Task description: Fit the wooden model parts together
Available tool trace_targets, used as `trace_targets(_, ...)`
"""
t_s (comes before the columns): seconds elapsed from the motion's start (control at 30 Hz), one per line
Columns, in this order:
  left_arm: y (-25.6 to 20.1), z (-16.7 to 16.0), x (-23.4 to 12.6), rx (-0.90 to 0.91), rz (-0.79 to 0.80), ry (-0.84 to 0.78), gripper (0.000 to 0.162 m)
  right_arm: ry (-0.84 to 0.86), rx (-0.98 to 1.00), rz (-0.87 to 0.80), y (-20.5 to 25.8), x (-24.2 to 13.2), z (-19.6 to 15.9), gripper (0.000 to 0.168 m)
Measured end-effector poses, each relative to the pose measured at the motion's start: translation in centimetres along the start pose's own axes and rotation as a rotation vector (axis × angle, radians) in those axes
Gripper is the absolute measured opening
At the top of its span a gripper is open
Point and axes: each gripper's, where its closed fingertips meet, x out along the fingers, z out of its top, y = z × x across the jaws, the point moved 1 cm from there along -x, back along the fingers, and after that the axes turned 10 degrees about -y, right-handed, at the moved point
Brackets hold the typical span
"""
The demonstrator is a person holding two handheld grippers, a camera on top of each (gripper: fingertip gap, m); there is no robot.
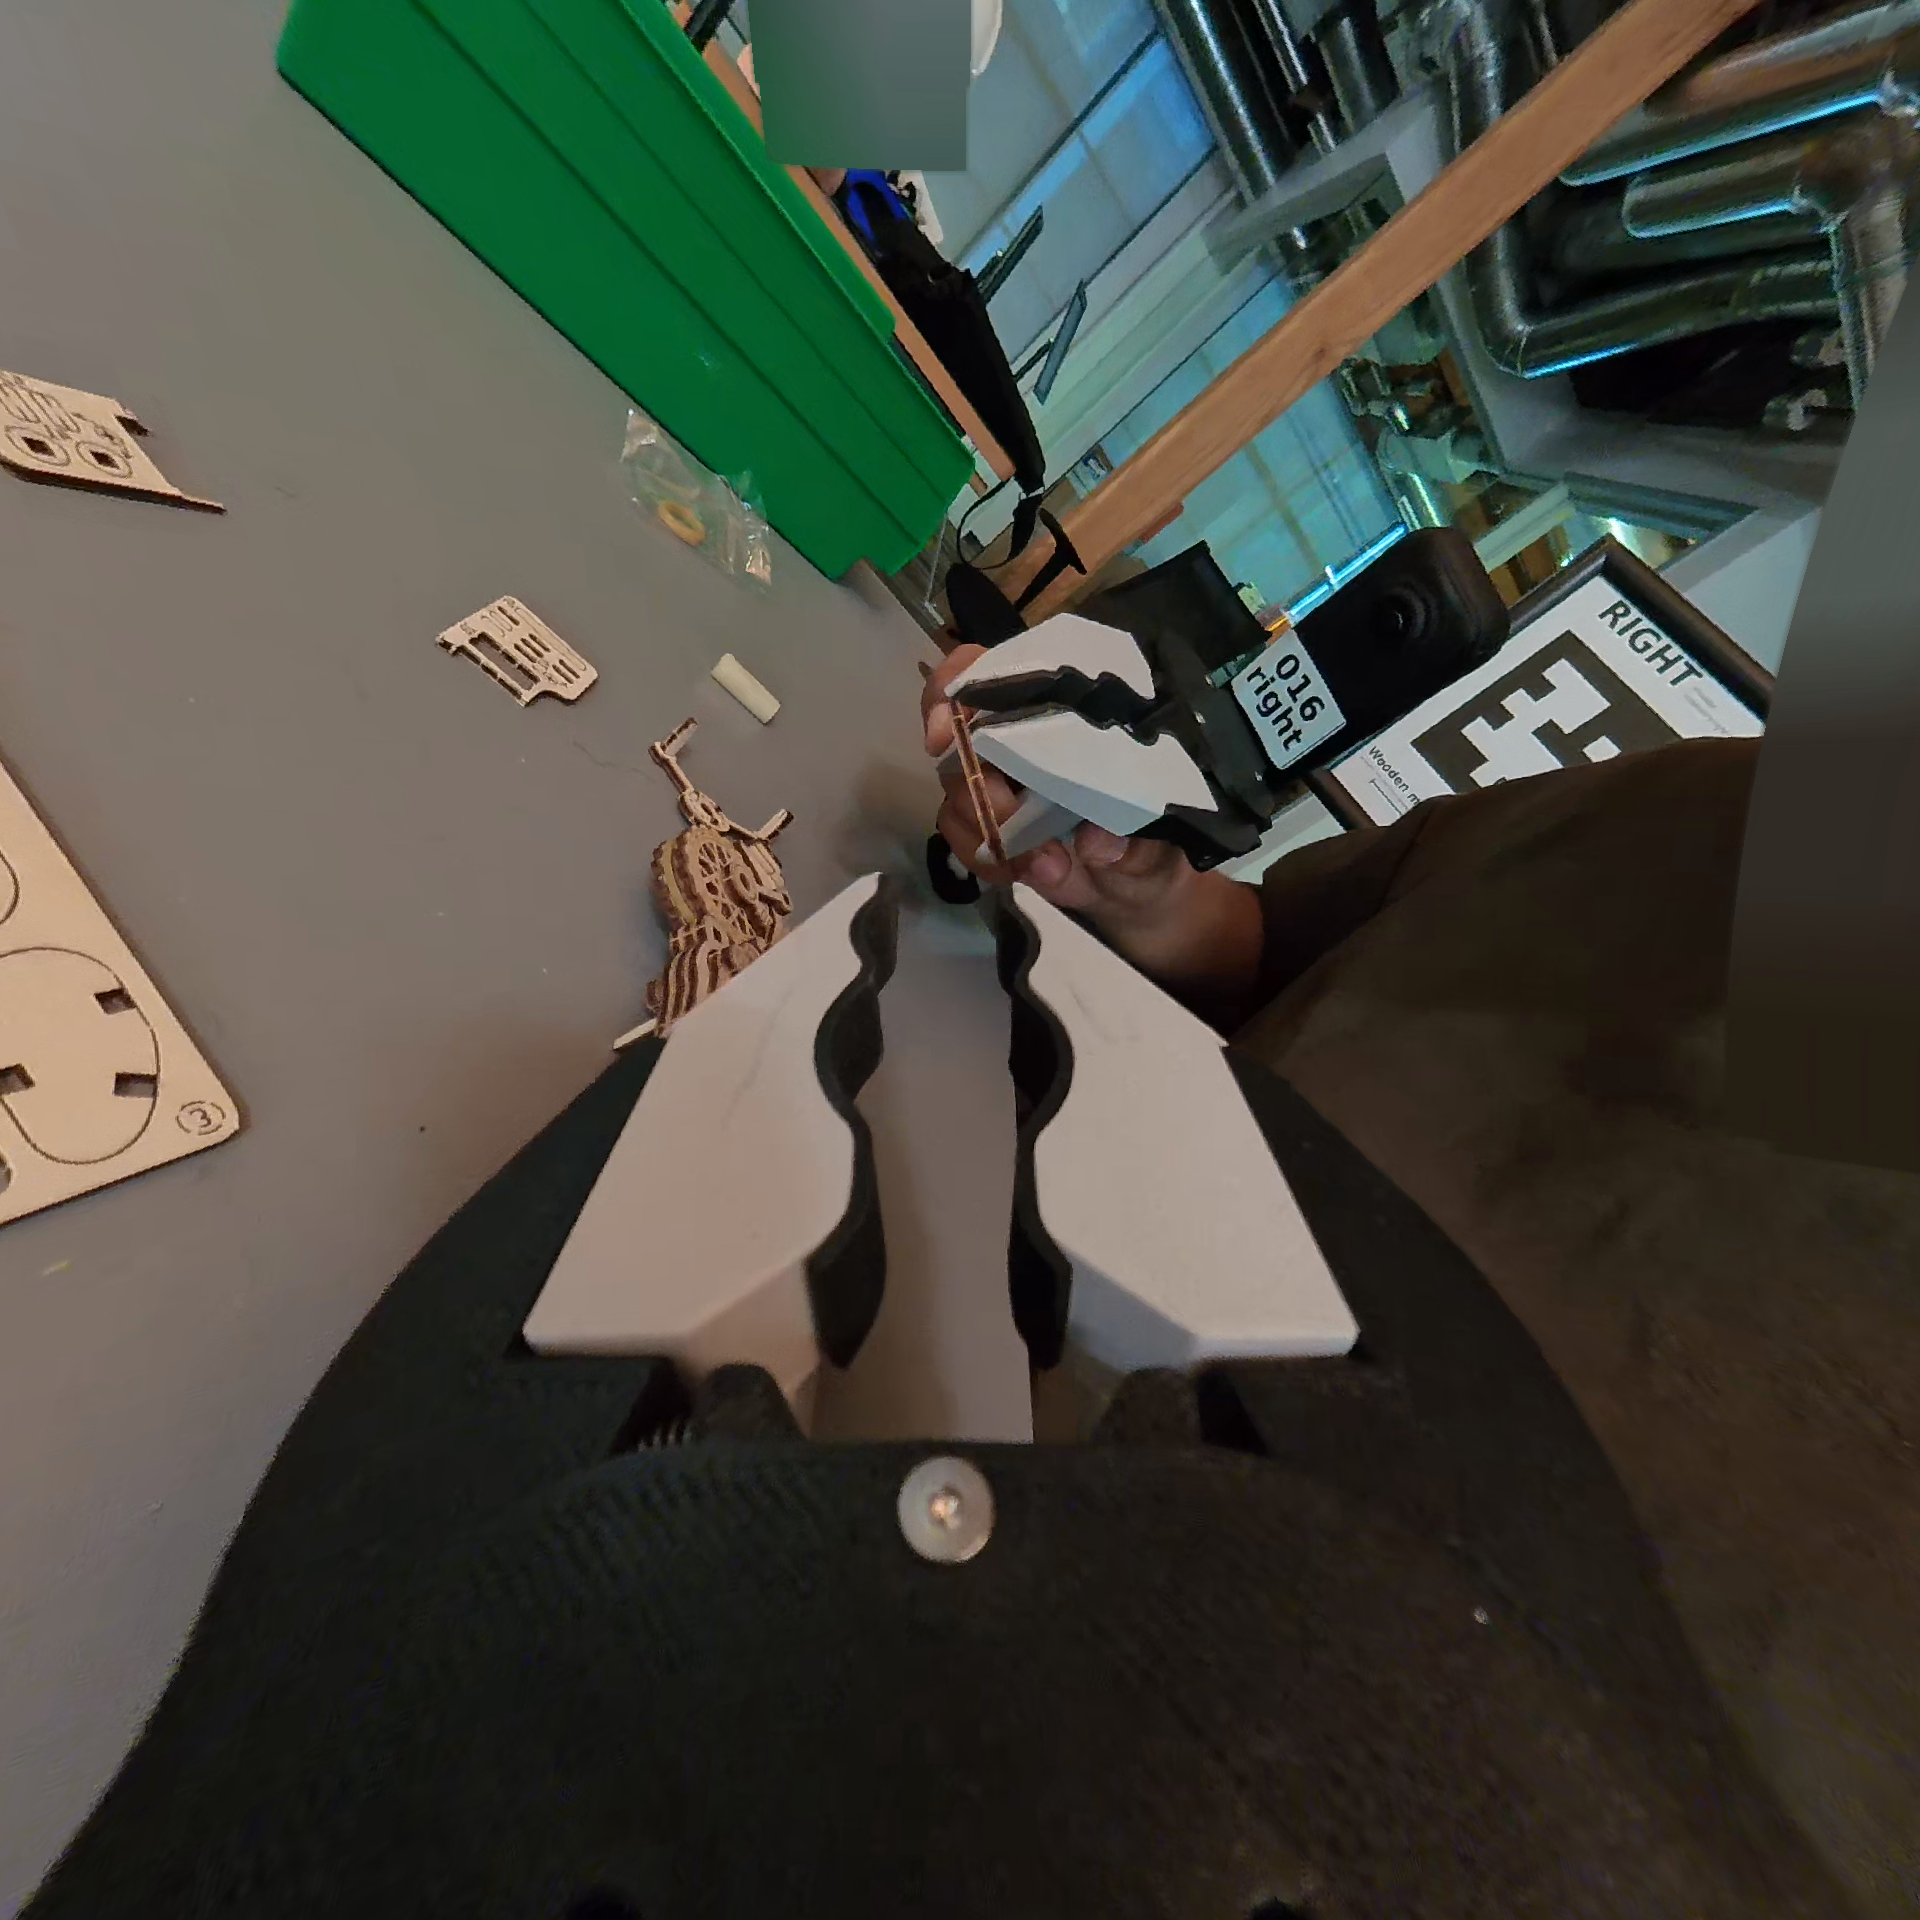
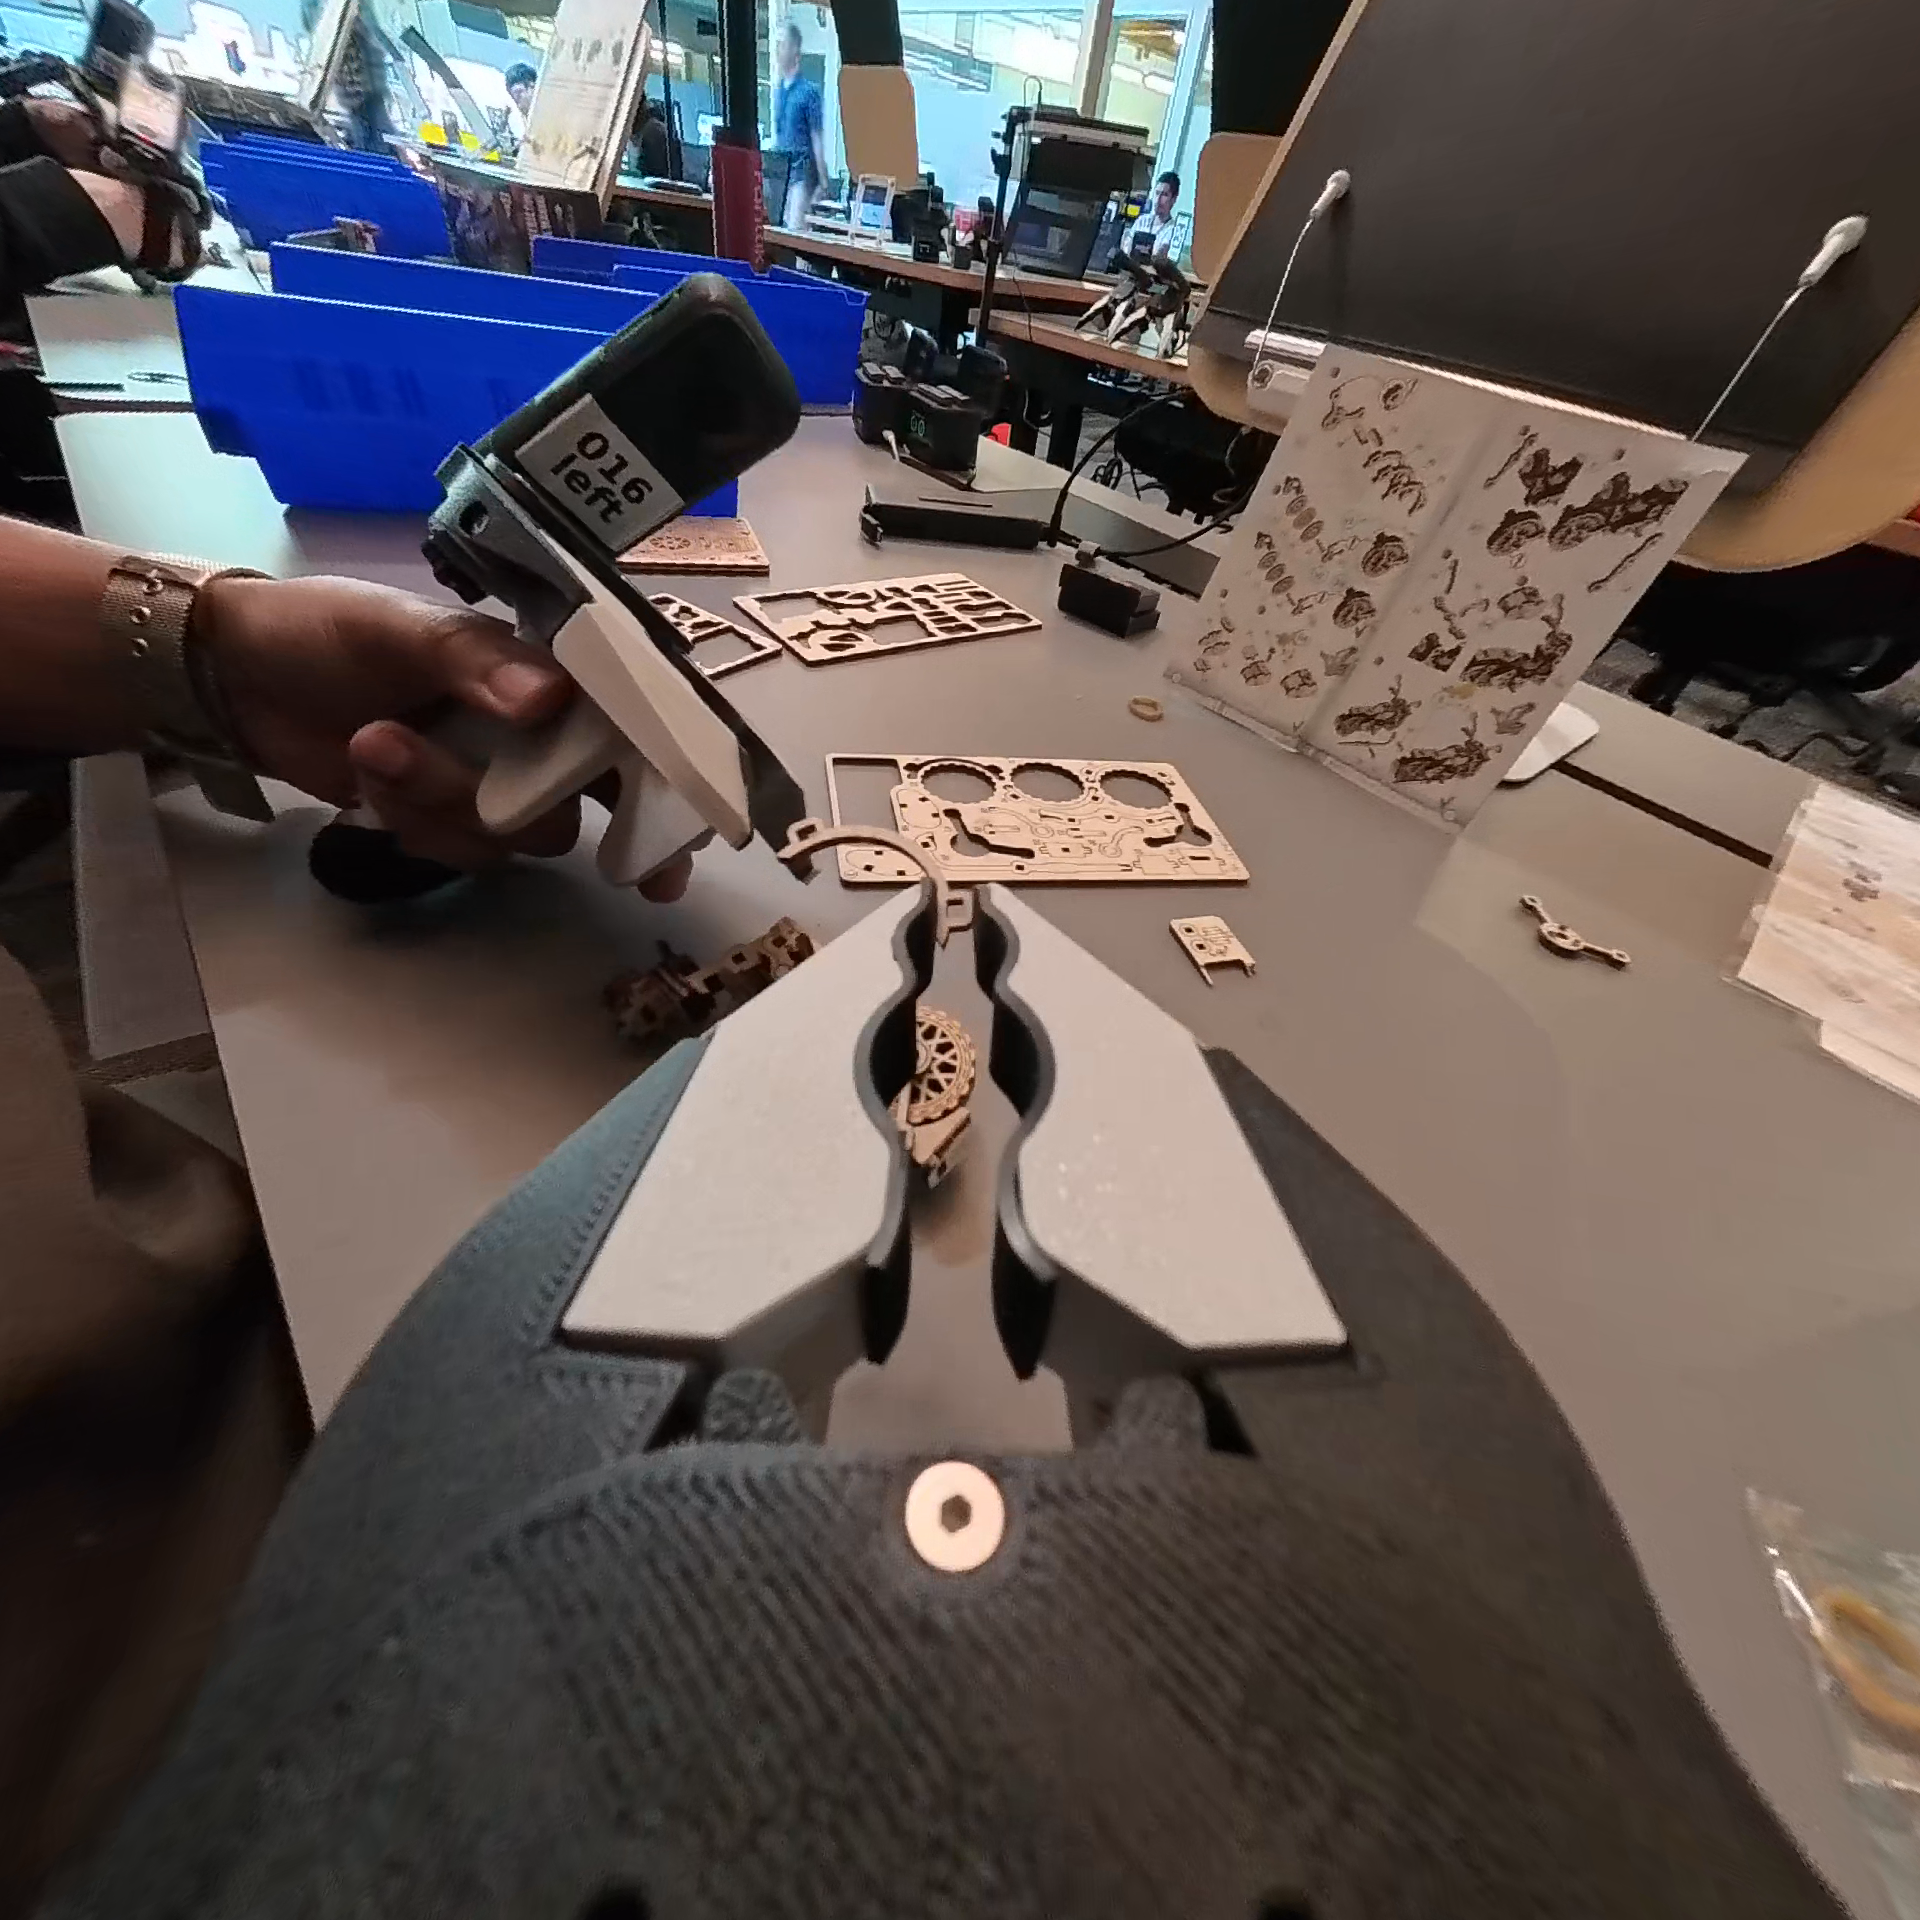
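Note:
My right gripper is shut on one end of a thin curved wooden piece, which arcs off to the left. In the left wrist view the right gripper holds this piece edge-on. My left gripper is open and empty, its jaws apart just below the piece. In the right wrist view its tip sits right at the arc's free end. A partly built wooden model lies on the grey table, also in the right wrist view. A wooden wheel shows between my right fingers; I cannot tell if it is held.
A green bin stands at the table's far side, blue bins beyond. Punched wooden sheets, small loose parts, a plastic bag and an instruction sheet on a stand surround the work spot. One gripper's finger ends stand about 5 centimeters off the other's.

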Motion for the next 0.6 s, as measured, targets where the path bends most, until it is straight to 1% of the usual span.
trace_targets(0.27,-0.5,-0.6,0.5,-0.024,-0.021,0.017,0.018,-0.003,-0.036,0.013,0.8,0.3,0.1,0.005)
trace_targets(0.37,-0.7,-0.6,0.6,-0.027,-0.03,0.011,0.012,0.004,-0.052,0.018,1.0,0.3,0.0,0.005)
trace_targets(0.47,-0.7,-0.3,0.4,-0.038,-0.038,-0.002,0.0,0.012,-0.06,0.023,1.1,0.4,-0.2,0.005)
trace_targets(0.6,-0.5,0.4,0.1,-0.039,-0.03,-0.039,0.0,0.019,-0.053,0.038,1.3,0.4,-0.4,0.005)
